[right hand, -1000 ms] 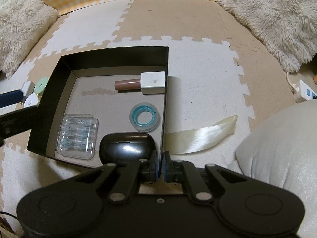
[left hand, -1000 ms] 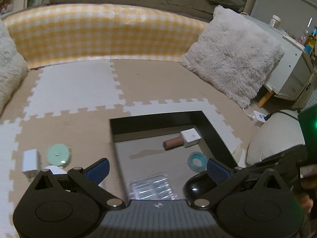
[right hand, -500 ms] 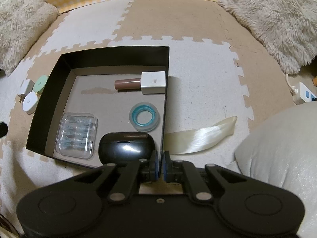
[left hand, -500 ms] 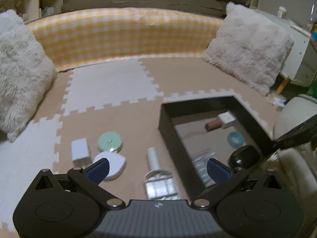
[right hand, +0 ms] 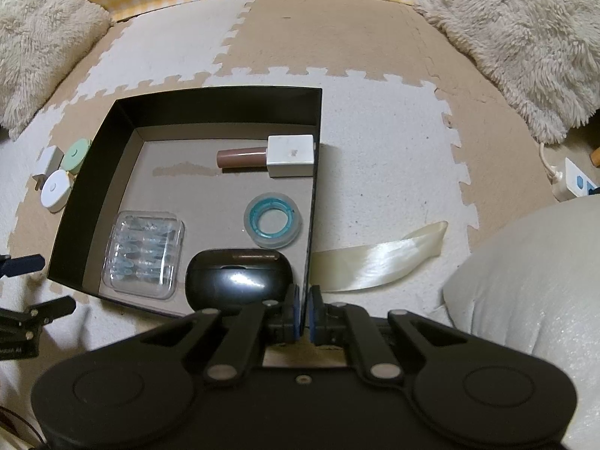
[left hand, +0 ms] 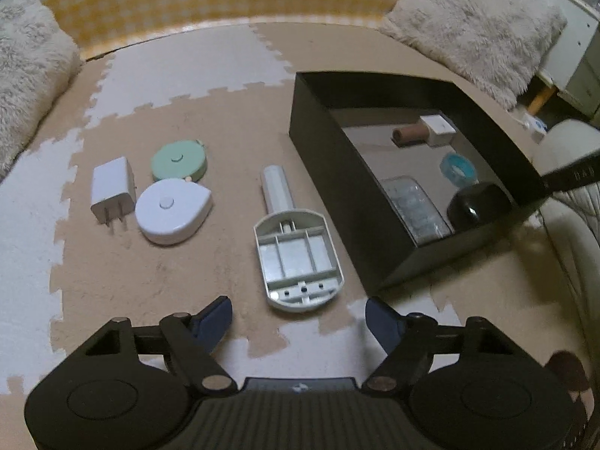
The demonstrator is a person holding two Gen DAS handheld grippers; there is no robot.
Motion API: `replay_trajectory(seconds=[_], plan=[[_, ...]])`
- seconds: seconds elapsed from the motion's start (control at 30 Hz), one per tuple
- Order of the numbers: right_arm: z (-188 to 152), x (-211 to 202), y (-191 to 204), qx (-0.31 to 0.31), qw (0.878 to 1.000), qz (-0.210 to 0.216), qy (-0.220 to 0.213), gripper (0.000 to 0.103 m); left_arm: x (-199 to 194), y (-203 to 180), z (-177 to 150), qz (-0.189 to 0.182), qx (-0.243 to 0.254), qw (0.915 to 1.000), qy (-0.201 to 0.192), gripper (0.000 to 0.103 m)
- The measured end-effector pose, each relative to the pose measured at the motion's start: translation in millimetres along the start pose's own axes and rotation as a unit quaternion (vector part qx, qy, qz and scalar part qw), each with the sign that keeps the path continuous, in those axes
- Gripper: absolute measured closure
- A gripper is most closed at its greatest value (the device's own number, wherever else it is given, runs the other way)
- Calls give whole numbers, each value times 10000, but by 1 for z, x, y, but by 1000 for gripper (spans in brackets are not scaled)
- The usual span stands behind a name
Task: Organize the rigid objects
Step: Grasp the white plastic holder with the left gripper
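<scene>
Right hand-held gripper (right hand: 303, 309) pinches box (right hand: 313, 225) corner wall.

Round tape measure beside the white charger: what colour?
Mint green, clearest in the left wrist view.

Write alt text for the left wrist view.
The left tongs, empty and closing, hang over a grey handled tray on a foam puzzle mat. A white plug, a white case and a green disc lie left of it; right of it stands a black box holding small items.
</scene>
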State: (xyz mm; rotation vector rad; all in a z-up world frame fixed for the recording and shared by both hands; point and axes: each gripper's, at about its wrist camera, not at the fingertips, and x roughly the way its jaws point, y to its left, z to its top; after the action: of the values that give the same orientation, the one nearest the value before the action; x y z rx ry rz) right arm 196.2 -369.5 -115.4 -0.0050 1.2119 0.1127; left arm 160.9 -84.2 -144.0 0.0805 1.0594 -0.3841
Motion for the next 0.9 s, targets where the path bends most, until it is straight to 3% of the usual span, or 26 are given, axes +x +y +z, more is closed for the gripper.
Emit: replay_trajectory(seconds=[0.2,0.37,0.53,0.77,0.9], plan=[[0,1,2,-25,10000,-29,3,98,2,2,4,-58,-24,9996,-292,39],[0,1,2,-42,10000,-42,8,98,11,0,5,-163,111,9995,-266,52],[0,1,2,-47,10000,-45,8,98,5,0,5,-175,126,9997,-91,52],[0,1,3,-50,10000,-46,6,98,-7,-5,-9,-319,11,9972,682,52],[-1,1,2,-50,10000,-43,5,98,-8,-9,-14,-330,-207,9971,656,51]])
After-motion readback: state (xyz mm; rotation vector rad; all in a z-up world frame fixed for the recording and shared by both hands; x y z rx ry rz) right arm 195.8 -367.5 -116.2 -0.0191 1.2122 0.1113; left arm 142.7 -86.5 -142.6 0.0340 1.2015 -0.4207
